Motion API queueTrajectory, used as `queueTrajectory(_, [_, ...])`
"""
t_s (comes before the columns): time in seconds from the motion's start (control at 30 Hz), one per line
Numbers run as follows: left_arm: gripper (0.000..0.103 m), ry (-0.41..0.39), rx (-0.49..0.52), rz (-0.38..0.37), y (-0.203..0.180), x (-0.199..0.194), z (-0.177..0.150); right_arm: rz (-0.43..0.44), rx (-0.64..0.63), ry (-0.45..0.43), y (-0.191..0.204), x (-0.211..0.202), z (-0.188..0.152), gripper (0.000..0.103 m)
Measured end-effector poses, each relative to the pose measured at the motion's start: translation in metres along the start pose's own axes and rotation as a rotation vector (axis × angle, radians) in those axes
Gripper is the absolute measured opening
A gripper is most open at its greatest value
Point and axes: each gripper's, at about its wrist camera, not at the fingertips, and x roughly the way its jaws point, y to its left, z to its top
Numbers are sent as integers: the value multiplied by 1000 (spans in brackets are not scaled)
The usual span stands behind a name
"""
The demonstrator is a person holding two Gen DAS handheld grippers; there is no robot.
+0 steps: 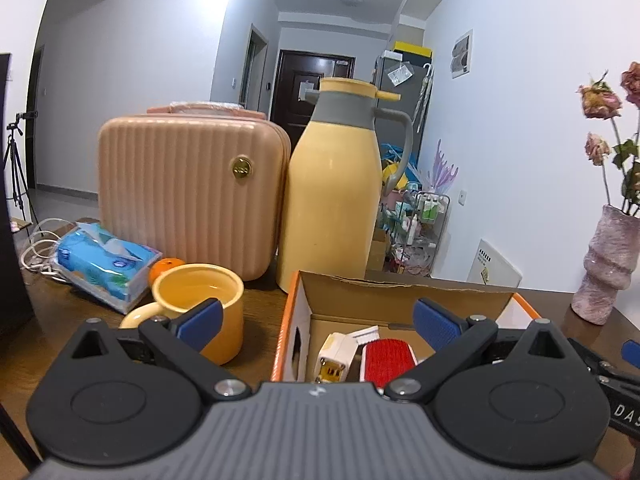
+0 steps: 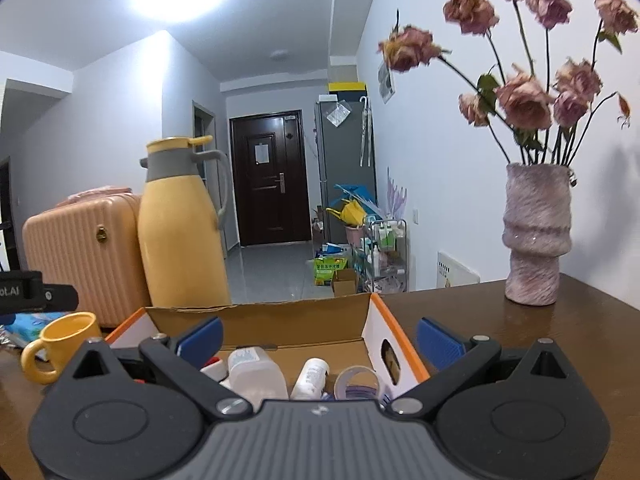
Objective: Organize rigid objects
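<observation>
An open cardboard box with orange edges sits on the brown table, also in the right wrist view. Inside lie a red brush, a white and yellow charger, a clear bottle, a white pill bottle and a tape roll. My left gripper is open and empty above the box's left side. My right gripper is open and empty above the box. A yellow mug stands left of the box, also in the right wrist view.
A tall yellow thermos jug and a pink ribbed case stand behind the box. A blue tissue pack, an orange and white cables lie left. A pink vase of dried roses stands right.
</observation>
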Motion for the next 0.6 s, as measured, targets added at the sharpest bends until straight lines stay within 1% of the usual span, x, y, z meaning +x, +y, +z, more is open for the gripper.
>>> queueTrajectory(0.17, [103,-32,21,-9,6,-39,-6,9,-13,-21,-3,-43,-2,103])
queueTrajectory(0.3, [103,-66,30,-19,11,-77,-12,27,-19,-31,-5,-85,-8,103])
queueTrajectory(0.47, [103,-104,34,-37,15,-130,-26,50,-31,-33,-6,-135,-19,103])
queueTrajectory(0.6, [103,-112,64,-58,15,-166,-38,57,-45,-38,-5,-174,-29,103])
